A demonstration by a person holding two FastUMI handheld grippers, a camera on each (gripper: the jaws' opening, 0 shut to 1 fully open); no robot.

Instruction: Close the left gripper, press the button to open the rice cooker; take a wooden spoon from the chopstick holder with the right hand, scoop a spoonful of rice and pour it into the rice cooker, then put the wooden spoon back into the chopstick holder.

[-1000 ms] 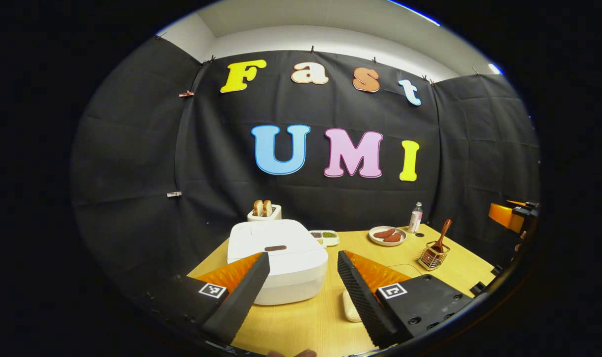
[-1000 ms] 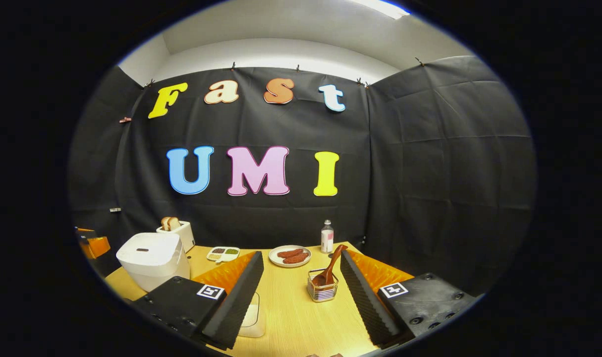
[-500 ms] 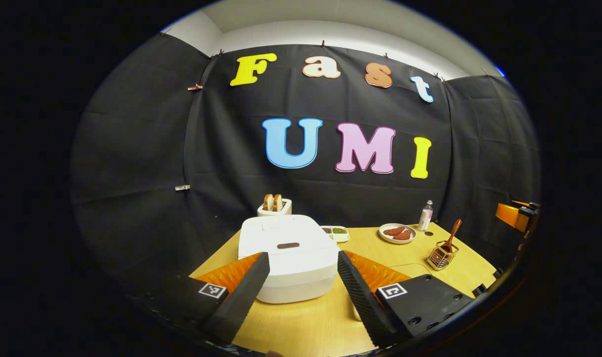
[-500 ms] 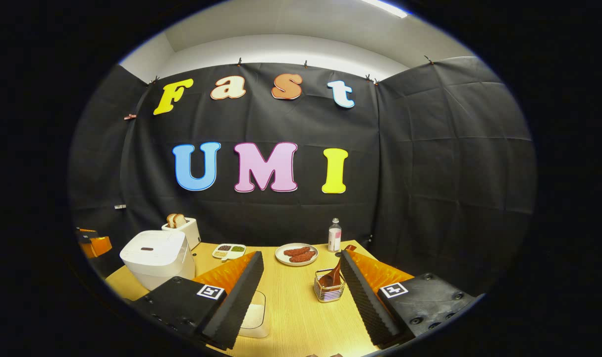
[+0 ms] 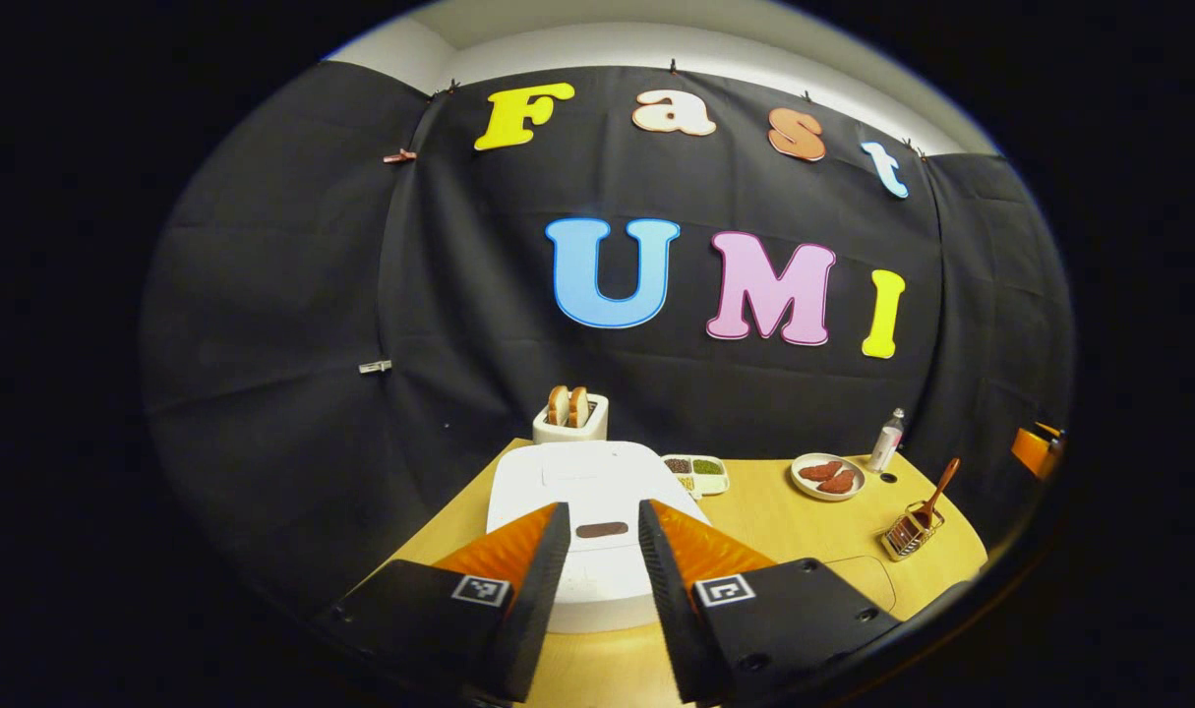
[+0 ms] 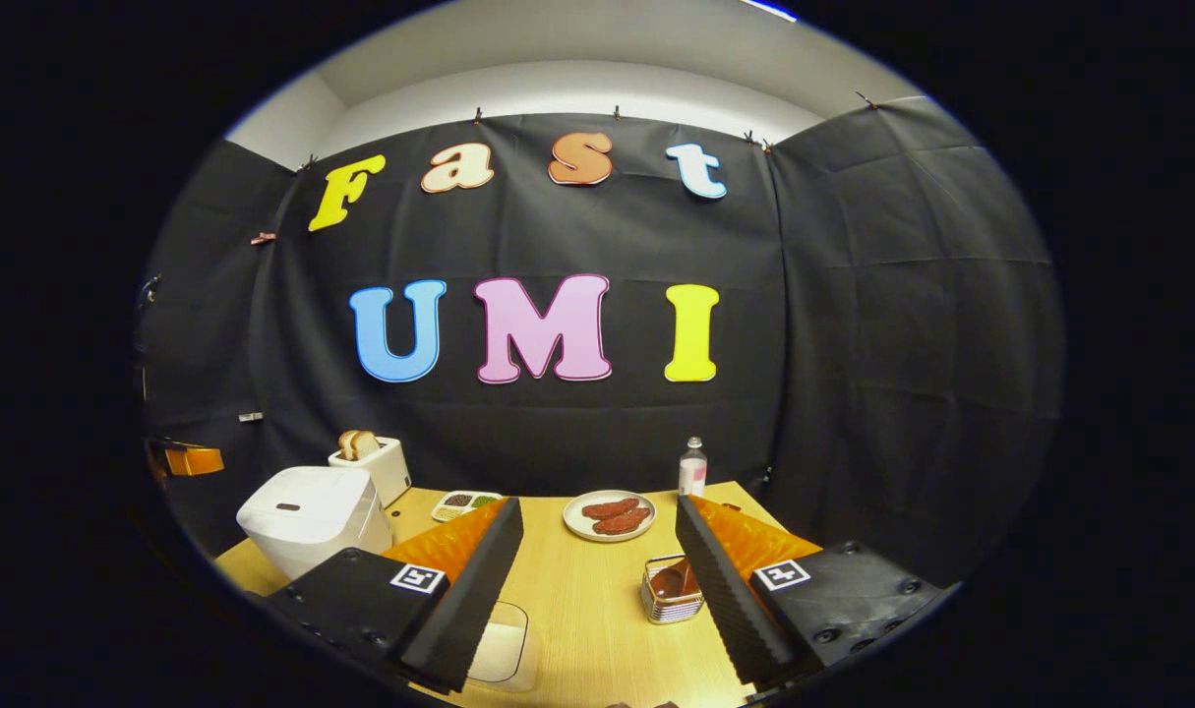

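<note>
Left gripper view looks down the table (image 5: 784, 511) at the white rice cooker (image 5: 597, 492), the landmark for everything else. Its lid is down, and the dark button (image 5: 601, 529) sits on the near edge of that lid. The left gripper (image 5: 602, 521) hovers just before the cooker, fingers drawn narrow but not touching, a gap framing the button (narrowed, I judge, to make one blunt tip for pressing). Well to the cooker's right stands the chopstick holder (image 5: 907, 531) with the wooden spoon (image 5: 936, 487) upright in it, handle free for taking. The right gripper (image 6: 597, 536) waits wide open near that holder (image 6: 672, 590), holding nothing.
</note>
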